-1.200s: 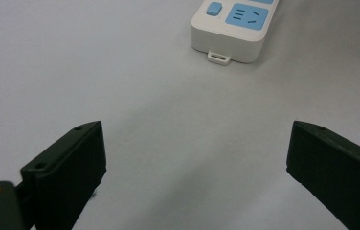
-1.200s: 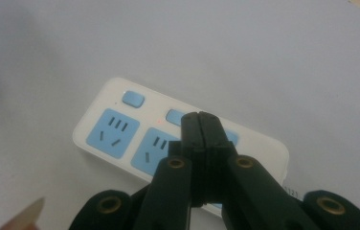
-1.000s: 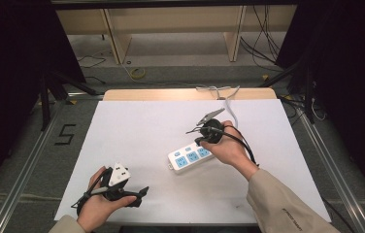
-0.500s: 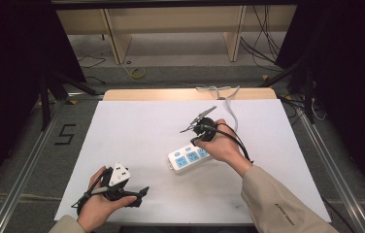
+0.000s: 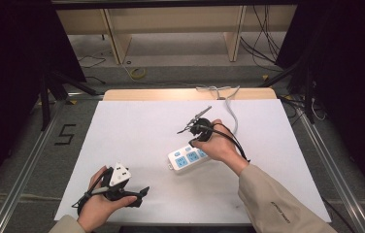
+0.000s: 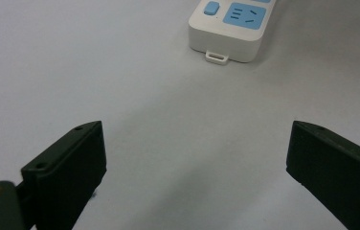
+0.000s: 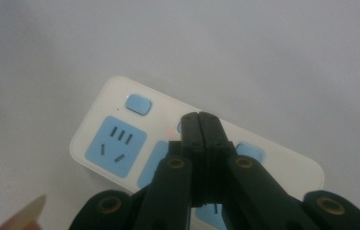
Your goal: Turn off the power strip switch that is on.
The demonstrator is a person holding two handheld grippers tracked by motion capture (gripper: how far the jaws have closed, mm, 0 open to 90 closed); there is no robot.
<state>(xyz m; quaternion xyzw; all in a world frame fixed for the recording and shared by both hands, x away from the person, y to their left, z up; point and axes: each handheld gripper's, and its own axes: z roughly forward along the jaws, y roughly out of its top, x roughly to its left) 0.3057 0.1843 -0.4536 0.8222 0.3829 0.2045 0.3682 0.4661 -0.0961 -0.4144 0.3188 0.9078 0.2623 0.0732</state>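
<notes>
step: pressing a switch on the power strip [image 5: 187, 158], mid-table | right gripper [image 7: 201, 120]: clenched, empty, tips over its second blue button | left gripper [image 6: 195, 158]: released, near the strip's end | next: likely a straight push down

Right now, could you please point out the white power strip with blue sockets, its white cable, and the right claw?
white power strip with blue sockets [image 7: 116, 146], right gripper view, blue socket face.
white cable [image 5: 232, 110], high view, mid-length.
right claw [image 7: 201, 120], right gripper view, shut tips.
</notes>
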